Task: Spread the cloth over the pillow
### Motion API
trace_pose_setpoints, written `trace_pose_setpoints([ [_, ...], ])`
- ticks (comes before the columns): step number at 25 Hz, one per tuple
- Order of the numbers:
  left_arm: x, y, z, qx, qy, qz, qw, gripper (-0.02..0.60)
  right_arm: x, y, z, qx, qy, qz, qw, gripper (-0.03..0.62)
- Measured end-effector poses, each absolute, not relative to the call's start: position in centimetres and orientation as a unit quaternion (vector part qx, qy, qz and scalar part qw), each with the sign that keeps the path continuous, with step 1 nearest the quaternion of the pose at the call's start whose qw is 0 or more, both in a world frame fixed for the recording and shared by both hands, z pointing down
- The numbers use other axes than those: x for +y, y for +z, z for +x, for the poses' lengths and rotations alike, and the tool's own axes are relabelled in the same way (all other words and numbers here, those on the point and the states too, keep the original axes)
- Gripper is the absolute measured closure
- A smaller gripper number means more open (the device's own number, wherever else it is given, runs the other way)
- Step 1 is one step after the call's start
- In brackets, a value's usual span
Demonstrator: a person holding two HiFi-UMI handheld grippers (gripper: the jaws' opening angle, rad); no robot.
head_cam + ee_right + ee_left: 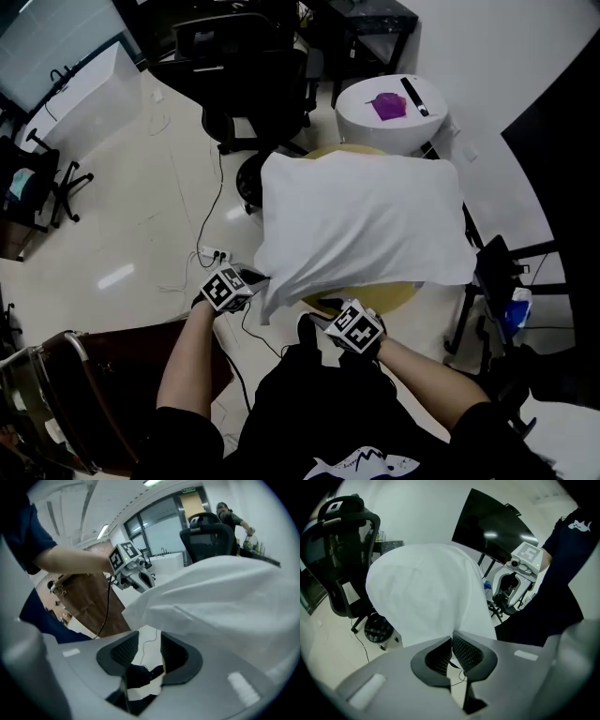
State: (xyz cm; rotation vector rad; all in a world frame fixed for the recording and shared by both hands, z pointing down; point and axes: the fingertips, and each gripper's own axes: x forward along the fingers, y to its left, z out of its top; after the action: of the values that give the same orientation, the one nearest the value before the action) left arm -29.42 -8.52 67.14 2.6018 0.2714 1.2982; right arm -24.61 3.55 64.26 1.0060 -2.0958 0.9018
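- Two claws at the near edge of the cloth (356, 220), one at each end of that edge. Prob. so the sheet can be drawn out flat w/ both hands.
- L claw (251, 279): clenched, pads together on the cloth's near-left corner. In the left gripper view the white fabric runs right down into the closed tips.
- Corner is pinched, not bunched. That looks meant to give a clean pull line along the edge w/o dragging the bulk underneath.
- R claw (149, 641): released, jaws standing apart, nothing between the pads. Floor and cable show through the gap.
- Cloth vs R claw: the hem hangs just ahead of and above the open tips, near but not in the gap. My read is no grip on that side yet.
- Cloth overall: draped over a puffy mound on the round table (398, 298). Near-left corner droops off the table edge toward the L claw; far side lies up by the table's far rim.
- Pillow: can't pick it out apart from the cloth. The padded shape says it's underneath, approx. covered already.
- Both claws point down at a slant toward the hem, which suits grabbing a hanging edge from below the tabletop line.
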Motion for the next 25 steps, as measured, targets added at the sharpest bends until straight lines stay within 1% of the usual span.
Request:
trace_pose_setpoints([
  [8,-9.8,65.7,-30.8,0.066,0.442,0.892,0.067,0.581,1.7,66.6,-29.2,-0.743,0.537,0.373,0.144,0.434],
  [16,-11.0,64.5,-31.6,0.055,0.446,0.892,0.042,0.581,0.0,69.2,-29.5,-0.684,0.618,0.386,0.03,0.433],
  [20,-11.0,64.4,-31.8,0.053,0.447,0.892,0.042,0.581,-0.7,70.3,-29.8,-0.656,0.646,0.389,-0.006,0.434],
  [21,-11.0,64.4,-31.8,0.053,0.448,0.892,0.04,0.581,-0.9,70.2,-29.9,-0.653,0.648,0.391,-0.016,0.448],
  [22,-11.0,64.5,-31.7,0.053,0.449,0.891,0.038,0.581,-0.9,69.9,-30.0,-0.653,0.648,0.392,-0.022,0.497],
  [23,-11.0,64.5,-31.7,0.052,0.451,0.89,0.034,0.581,-0.8,69.5,-30.1,-0.656,0.645,0.39,-0.024,0.559],
  [24,-11.1,64.4,-31.7,0.052,0.454,0.889,0.029,0.581,-0.5,69.1,-30.3,-0.661,0.643,0.386,-0.022,0.577],
  [25,-11.2,64.4,-31.8,0.053,0.457,0.888,0.023,0.581,-0.1,68.7,-30.6,-0.667,0.641,0.38,-0.017,0.579],
])
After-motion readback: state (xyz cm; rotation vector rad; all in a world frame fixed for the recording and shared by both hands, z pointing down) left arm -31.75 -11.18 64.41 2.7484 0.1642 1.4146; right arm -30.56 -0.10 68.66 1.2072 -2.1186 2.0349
